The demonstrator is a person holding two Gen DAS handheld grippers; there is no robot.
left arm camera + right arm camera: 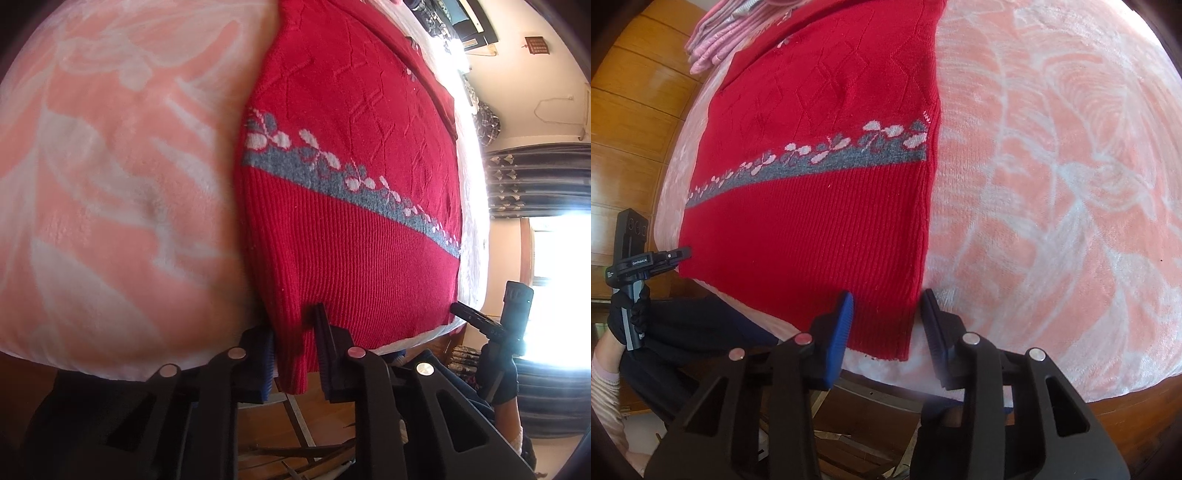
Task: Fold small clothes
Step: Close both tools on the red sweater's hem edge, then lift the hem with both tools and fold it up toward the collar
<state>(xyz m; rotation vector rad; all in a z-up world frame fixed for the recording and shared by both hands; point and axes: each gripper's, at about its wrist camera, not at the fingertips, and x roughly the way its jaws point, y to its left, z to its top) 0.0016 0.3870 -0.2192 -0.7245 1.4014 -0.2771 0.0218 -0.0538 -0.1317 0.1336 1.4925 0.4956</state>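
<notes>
Daylight is strong: the window [554, 295] at the right of the left wrist view is blown out to white glare. Both views show heavy fisheye bending with dark vignetted corners. The near blanket [110, 184] appears soft and blurred.

The sweater [343, 184] lies flat on the blanket [110, 184], its hem at the near edge. One hem corner sits between the left gripper [293, 354] jaws, the other between the right gripper [886, 332] jaws. Beyond the sweater, far from both jaws, lie folded clothes [720, 40].
</notes>
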